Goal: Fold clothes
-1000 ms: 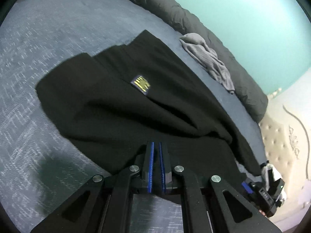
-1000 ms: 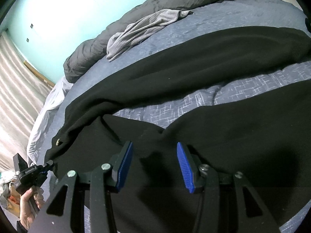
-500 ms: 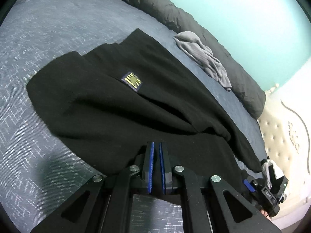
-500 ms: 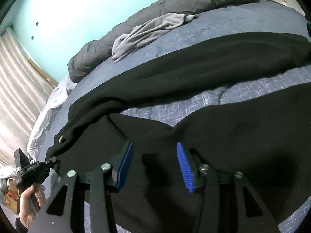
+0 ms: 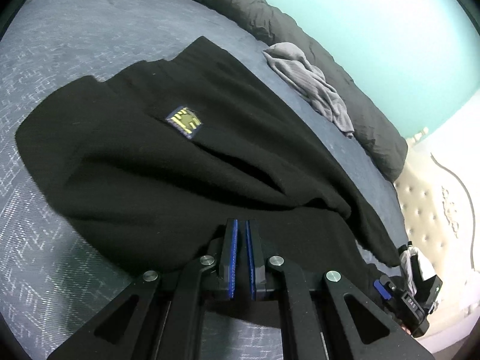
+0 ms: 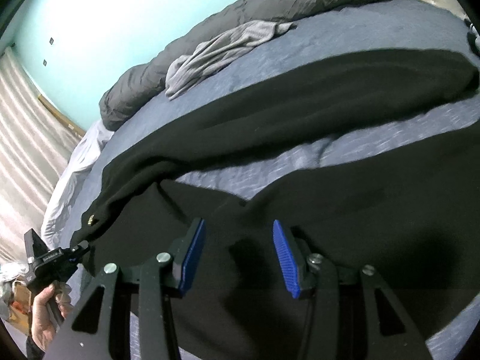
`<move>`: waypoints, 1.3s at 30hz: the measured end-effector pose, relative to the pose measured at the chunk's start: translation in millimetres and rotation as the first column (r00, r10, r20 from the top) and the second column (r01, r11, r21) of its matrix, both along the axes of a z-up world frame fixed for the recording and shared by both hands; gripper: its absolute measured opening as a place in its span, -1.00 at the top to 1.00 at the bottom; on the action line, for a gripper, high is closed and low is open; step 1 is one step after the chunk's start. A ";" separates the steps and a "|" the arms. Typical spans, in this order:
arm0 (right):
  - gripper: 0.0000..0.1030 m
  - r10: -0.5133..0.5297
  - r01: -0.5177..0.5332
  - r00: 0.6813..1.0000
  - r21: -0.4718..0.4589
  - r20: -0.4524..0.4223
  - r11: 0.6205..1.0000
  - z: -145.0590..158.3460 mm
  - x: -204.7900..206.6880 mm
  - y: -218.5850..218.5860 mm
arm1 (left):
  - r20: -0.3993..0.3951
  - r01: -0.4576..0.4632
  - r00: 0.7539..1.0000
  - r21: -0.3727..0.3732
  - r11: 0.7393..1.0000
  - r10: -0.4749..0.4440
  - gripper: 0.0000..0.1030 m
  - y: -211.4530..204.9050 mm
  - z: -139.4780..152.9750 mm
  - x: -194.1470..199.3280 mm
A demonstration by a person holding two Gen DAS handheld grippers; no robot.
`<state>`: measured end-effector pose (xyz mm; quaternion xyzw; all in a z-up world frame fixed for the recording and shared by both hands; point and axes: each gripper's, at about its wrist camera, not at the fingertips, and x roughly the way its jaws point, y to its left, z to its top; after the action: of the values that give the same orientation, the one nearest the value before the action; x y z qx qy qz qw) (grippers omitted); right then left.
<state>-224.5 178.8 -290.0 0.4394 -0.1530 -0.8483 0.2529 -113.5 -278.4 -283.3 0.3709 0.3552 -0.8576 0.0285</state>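
A bed (image 5: 75,39) covered in a blue-grey patterned sheet fills both views, set against a turquoise wall (image 5: 375,24). A rumpled dark grey duvet (image 5: 261,9) runs along the far edge of the bed beside the wall, and a padded cream headboard (image 5: 426,210) stands at one end. Spread across the middle of the bed lies a large black garment (image 5: 180,174), creased and partly doubled over, with a strip of sheet showing between its two dark spans in the right wrist view. A small crumpled light grey garment (image 5: 312,87) lies near the far edge, just beside the duvet and apart from the black one. A small yellow and blue label (image 5: 183,122) is sewn on the black garment's upper face. The left gripper (image 5: 241,252) sits at the near edge of the black garment, its blue pads drawn almost together and pinching the cloth. The right gripper (image 6: 237,255) hangs over the black garment with its blue pads standing moderately apart, nothing between them. A hand (image 6: 45,315) grasps the left gripper's handle.
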 end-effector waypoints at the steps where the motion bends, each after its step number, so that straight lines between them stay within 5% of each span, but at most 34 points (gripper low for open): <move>1: 0.07 -0.012 0.012 1.000 0.008 -0.002 1.000 0.9 -0.2 5.2 | -0.002 -0.002 1.000 0.001 1.000 0.002 0.89 1.1 0.9 -1.6; 10: -0.05 -0.045 0.045 0.999 0.086 -0.008 0.995 17.3 -10.7 37.7 | -0.007 0.002 1.000 -0.029 1.000 -0.002 0.88 17.6 9.8 -13.6; 20: -0.08 0.017 -0.017 1.000 0.319 0.004 0.948 39.2 -86.6 55.8 | -0.006 0.009 1.000 -0.036 0.999 -0.009 0.89 21.2 10.8 -17.5; 24: -0.08 -0.095 0.073 0.995 0.363 0.042 0.929 36.1 -129.5 100.2 | -0.007 0.014 1.000 -0.042 0.999 -0.014 0.89 24.6 12.0 -22.1; 30: -0.10 -0.286 0.234 0.957 0.468 0.044 0.852 32.6 -191.7 180.6 | -0.012 0.018 1.000 -0.047 0.999 -0.019 0.89 29.1 13.5 -30.1; 39: -0.28 -0.404 0.311 0.894 0.384 0.193 0.870 -5.6 -240.8 244.7 | 0.005 0.037 0.999 -0.077 0.996 -0.037 0.88 41.5 9.5 -42.1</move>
<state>-465.3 423.5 -295.7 0.5503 -0.1147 -0.8269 -0.0133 -155.6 -236.9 -273.8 0.3777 0.3147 -0.8704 0.0275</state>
